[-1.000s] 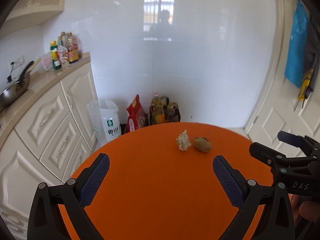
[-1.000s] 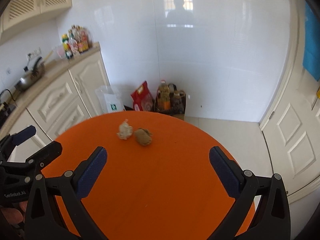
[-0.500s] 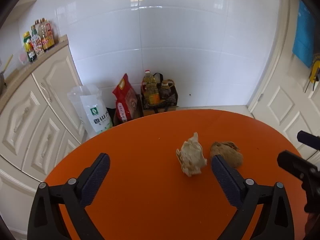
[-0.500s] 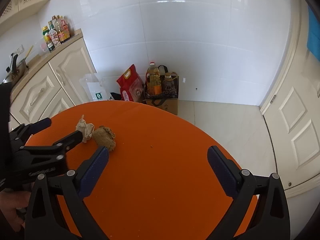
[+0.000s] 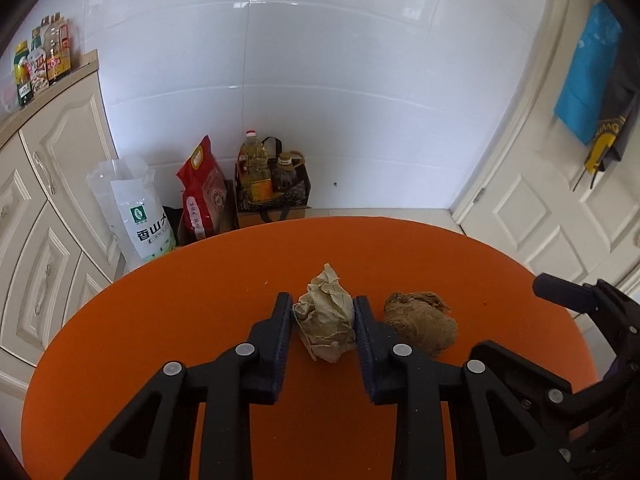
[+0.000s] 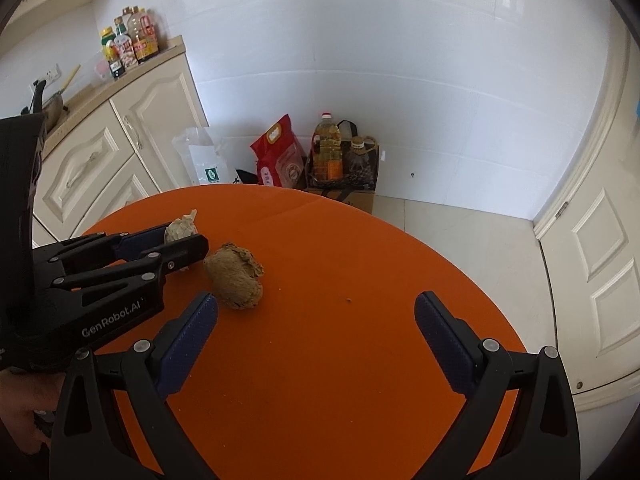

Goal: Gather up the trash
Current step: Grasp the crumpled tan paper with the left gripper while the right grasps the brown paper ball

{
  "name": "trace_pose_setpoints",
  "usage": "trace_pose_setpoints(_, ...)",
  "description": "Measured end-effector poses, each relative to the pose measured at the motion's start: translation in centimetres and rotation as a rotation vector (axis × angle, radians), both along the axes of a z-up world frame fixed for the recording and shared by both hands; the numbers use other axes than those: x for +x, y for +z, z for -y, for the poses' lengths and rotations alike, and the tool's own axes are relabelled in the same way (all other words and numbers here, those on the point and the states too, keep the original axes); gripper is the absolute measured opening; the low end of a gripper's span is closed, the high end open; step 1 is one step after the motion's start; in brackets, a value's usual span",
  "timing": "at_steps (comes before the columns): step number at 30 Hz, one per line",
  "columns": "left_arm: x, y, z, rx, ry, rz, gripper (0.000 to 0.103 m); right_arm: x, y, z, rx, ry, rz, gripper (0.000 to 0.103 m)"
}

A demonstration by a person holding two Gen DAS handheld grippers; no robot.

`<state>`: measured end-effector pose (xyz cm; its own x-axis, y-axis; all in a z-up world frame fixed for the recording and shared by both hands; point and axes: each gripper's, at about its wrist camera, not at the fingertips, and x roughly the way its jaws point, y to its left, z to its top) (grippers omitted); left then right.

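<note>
The left gripper has just been closing, and its jaws are now pressed on both sides of the pale paper ball, which lies on the orange table. The grip could be lost if the soft paper is squeezed only at its edge; the ball may then slip out when it is lifted. The brown wad lies just right of the paper ball and could be pushed by the right finger. The right gripper is held wide open and empty, near the brown wad. Nothing else is seen between them.
</note>
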<state>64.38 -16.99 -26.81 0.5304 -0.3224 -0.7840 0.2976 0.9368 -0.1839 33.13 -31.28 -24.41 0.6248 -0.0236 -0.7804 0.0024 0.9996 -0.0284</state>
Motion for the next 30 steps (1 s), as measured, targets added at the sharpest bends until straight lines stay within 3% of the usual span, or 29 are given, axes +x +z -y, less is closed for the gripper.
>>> trace_pose_setpoints(6, -3.2, -0.3, -3.6, -0.007, 0.058, 0.014, 0.024, 1.6, -0.9, -1.4, 0.022, 0.065, -0.019, 0.088)
trace_pose_setpoints(12, -5.7, 0.7, -6.4, 0.004, 0.111, 0.039, 0.024, 2.9, -2.5, -3.3, -0.026, 0.086, -0.034, 0.078)
trace_pose_setpoints(15, -9.5, 1.1, -6.2, 0.003, 0.116, 0.043, 0.024, 2.8, -2.5, -4.0, -0.047, 0.097, -0.020, 0.048)
trace_pose_setpoints(16, -9.5, 1.0, -6.4, 0.000, 0.116, 0.041, 0.024, 2.6, -2.5, -4.3, -0.052, 0.111, -0.014, 0.031)
trace_pose_setpoints(18, -10.6, 1.0, -6.1, -0.007, 0.115, 0.040, 0.024, 2.2, -2.5, -5.0, -0.085, 0.130, 0.006, 0.031)
trace_pose_setpoints(23, -14.8, 3.1, -5.5, -0.015, 0.113, 0.049, 0.024, 0.7, -2.1, -4.3, -0.018, 0.112, 0.005, 0.031)
trace_pose_setpoints(30, -17.9, 5.1, -5.6, -0.029, 0.111, 0.086, 0.024, -5.1, 1.4, -3.9, 0.047, 0.091, 0.051, 0.031)
